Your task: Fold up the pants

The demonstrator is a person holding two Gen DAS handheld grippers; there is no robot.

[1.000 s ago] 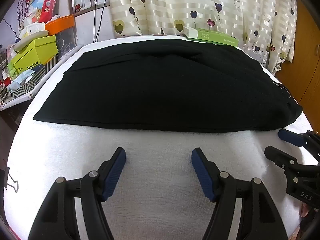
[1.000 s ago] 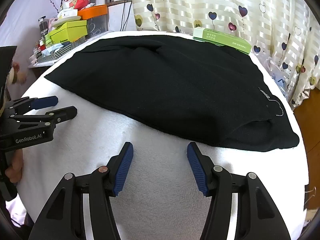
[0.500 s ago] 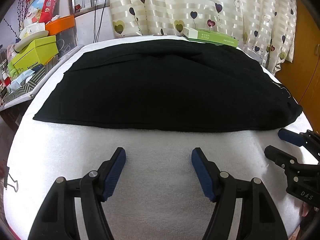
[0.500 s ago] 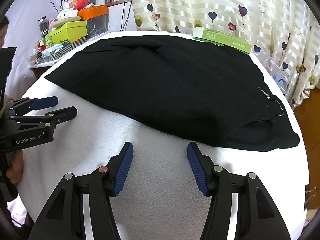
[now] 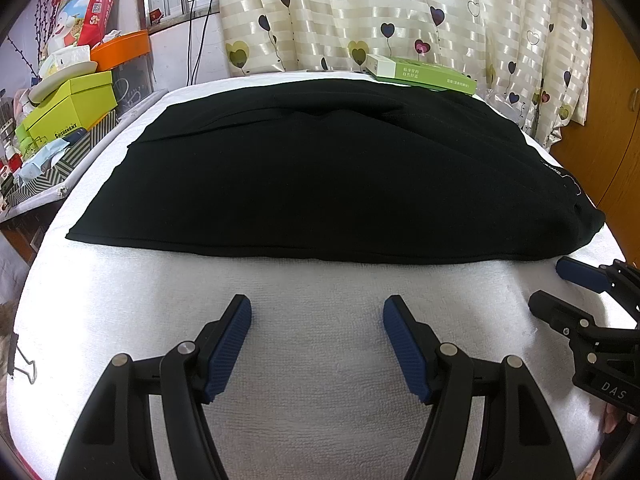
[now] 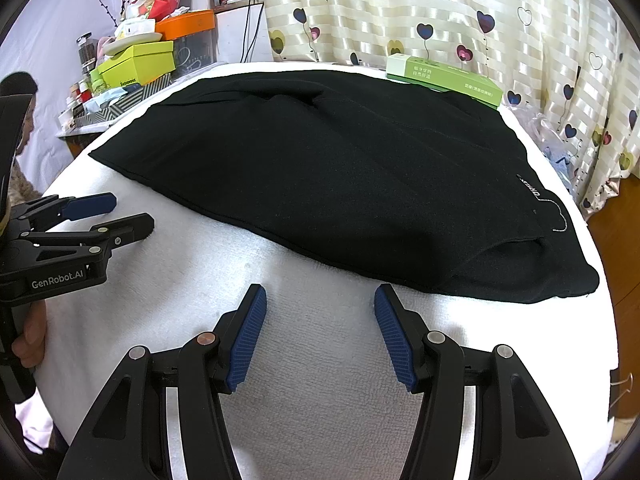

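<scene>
Left tool: the left tool (image 5: 316, 316) hovers over the white towel (image 5: 320, 360) on the table, fingers spread wide, holding nothing.
Right tool: the right tool (image 6: 320, 304) is likewise spread and empty, beside the left one and apart from it.
Pants: the black pants (image 5: 320, 168) lie flat just ahead of both tools, near hem not yet touched. The waist end, with a small white logo (image 6: 532, 190), lies ahead and right of the right tool; the leg ends lie ahead and left of the left tool.
Handling: the cloth looks soft, limp and light, likely to sag and drag on the towel rather than slide. It seems already doubled leg over leg, so a grip should catch every layer.
Where to hold: judged best at the two ends of the near edge, pinching hem and waist corners, then lifting together.
Beyond: a green box (image 5: 424, 74) sits past the far edge of the pants, with a heart-print curtain (image 5: 400, 12) behind it.
</scene>
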